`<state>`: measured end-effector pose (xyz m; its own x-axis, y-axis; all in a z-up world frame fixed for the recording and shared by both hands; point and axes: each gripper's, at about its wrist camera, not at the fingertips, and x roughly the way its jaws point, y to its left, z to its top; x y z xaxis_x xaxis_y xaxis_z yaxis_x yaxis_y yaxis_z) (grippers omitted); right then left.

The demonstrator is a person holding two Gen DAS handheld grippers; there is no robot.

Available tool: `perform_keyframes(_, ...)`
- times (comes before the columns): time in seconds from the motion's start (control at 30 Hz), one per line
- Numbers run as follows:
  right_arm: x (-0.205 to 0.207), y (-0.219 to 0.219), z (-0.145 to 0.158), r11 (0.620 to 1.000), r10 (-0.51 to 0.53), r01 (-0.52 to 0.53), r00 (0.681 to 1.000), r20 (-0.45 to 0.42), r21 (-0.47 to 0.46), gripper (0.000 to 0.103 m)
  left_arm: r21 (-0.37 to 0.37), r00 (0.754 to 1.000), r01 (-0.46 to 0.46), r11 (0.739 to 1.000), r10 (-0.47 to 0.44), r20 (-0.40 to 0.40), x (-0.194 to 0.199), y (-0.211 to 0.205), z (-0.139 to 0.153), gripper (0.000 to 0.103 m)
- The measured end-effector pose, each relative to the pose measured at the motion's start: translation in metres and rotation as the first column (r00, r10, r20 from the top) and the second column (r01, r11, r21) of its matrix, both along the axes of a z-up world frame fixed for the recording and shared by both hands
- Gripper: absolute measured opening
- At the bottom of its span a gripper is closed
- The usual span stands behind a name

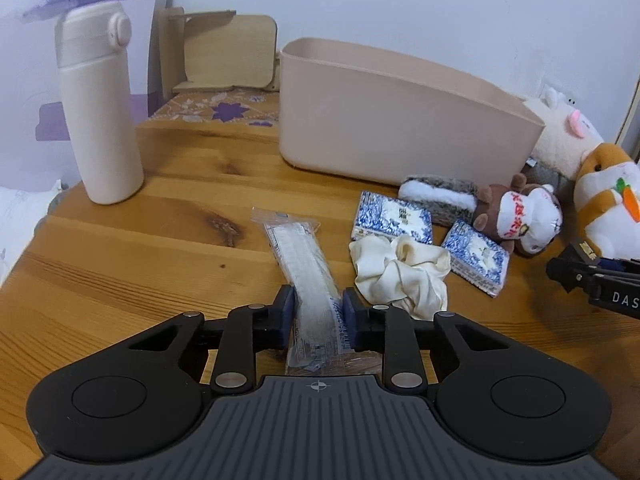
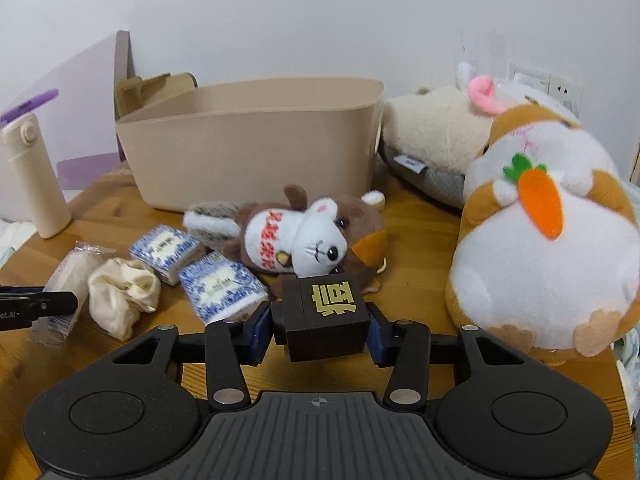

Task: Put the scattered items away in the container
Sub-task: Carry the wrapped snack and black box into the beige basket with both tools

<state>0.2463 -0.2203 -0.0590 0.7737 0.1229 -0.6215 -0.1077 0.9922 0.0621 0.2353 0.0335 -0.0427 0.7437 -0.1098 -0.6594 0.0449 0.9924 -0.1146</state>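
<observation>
Left wrist view: left gripper (image 1: 318, 308) low over the wooden table (image 1: 140, 248), jaws narrowed either side of a clear plastic packet (image 1: 304, 268) that runs away toward 12 o'clock; pads look to be touching its edges, so I read this as a grasp on the near end, packet resting on the wood. Beige container (image 1: 400, 128) sits at 1 o'clock, open top, nothing visible inside from here. Cream scrunchie (image 1: 400, 272) and two blue-patterned tissue packs (image 1: 392, 220) lie just beside the packet at 2 o'clock, loose. Cream bottle (image 1: 100, 120) upright at 10 o'clock. Right wrist view: right gripper (image 2: 320, 320) closed about halfway on a dark cube (image 2: 326, 320) with a gold character, gripped by opposite faces, apparently raised for carrying. Squirrel plush (image 2: 304, 240) directly ahead at 12 o'clock; container beyond it.
</observation>
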Motion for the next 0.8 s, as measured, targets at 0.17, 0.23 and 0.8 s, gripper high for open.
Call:
perform_keyframes(0.17, -0.008, 0.003, 0.016, 1.000, 0.020, -0.020, 0.999, 0.033, -0.001, 0.044, -0.014, 1.000, 0.015, 1.000, -0.015, 0.027, -0.011, 0.002, 0.014, 0.026)
perform_keyframes(0.23, -0.011, 0.005, 0.022, 1.000, 0.028, -0.028, 0.999, 0.043, 0.002, 0.044, -0.023, 0.999, 0.017, 1.000, -0.016, 0.039, -0.015, 0.002, 0.020, 0.026)
perform_keyframes(0.8, -0.014, 0.020, 0.074, 0.997, 0.073, -0.071, 0.985, 0.155, -0.018, 0.044, -0.044, 0.984, 0.008, 0.999, 0.000, 0.181, -0.015, 0.012, 0.077, 0.025)
